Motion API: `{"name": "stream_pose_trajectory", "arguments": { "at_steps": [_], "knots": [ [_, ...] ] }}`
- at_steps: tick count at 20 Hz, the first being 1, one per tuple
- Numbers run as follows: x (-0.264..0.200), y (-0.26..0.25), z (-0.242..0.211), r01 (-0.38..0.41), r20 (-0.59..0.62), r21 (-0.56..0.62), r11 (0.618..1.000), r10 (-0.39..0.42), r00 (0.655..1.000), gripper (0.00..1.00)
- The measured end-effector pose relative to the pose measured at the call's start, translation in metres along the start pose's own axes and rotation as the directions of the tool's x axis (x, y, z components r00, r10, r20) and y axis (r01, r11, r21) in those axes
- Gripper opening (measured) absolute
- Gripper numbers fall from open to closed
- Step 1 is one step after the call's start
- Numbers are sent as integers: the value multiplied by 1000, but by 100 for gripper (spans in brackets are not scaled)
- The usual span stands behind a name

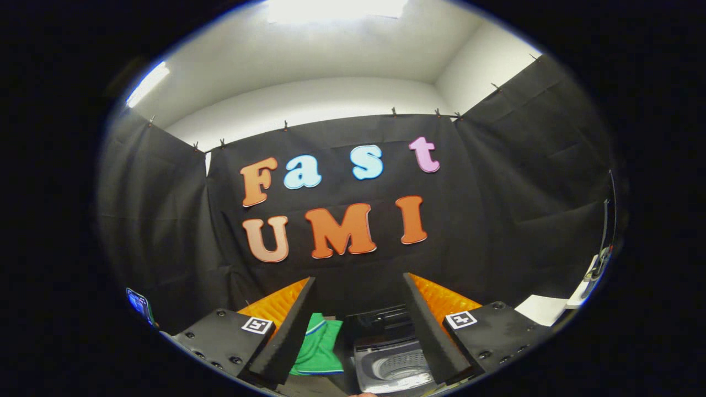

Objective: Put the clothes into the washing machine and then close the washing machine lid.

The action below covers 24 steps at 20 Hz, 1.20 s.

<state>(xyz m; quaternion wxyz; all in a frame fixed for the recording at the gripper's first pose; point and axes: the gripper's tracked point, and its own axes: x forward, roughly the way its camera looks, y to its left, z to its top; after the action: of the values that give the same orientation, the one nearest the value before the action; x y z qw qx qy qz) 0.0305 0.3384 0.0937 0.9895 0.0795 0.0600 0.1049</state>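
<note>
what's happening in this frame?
A hand-held gripper hangs open above the scene, holding nothing. Between its fingers, below, a green garment lies beside a small top-loading washing machine with its lid up and drum exposed. The garment is not yet in the drum.

The green garment (317,344) is half tucked behind one finger, so its full shape can't be made out. Same deal with the washing machine (392,358): the other finger covers one side of it, and the open drum between the jaws gets cut off low down. Can't tell what's inside the tub.
</note>
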Motion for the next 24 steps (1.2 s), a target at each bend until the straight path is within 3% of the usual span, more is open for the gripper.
{"name": "stream_pose_trajectory", "arguments": {
  "at_steps": [5, 9, 12, 17, 24],
  "knots": [
    [49, 114, -46, -117, -107, 21, 993, 119, 987, 98],
    [78, 167, -101, -138, -203, 2, 990, 135, 970, 98],
    [102, 178, -155, -97, -305, -67, 993, 72, 950, 98],
    [120, 188, -251, -73, -528, -68, 995, 26, 849, 99],
    [121, 171, -304, -17, -631, -104, 994, -53, 774, 99]
  ]
}}
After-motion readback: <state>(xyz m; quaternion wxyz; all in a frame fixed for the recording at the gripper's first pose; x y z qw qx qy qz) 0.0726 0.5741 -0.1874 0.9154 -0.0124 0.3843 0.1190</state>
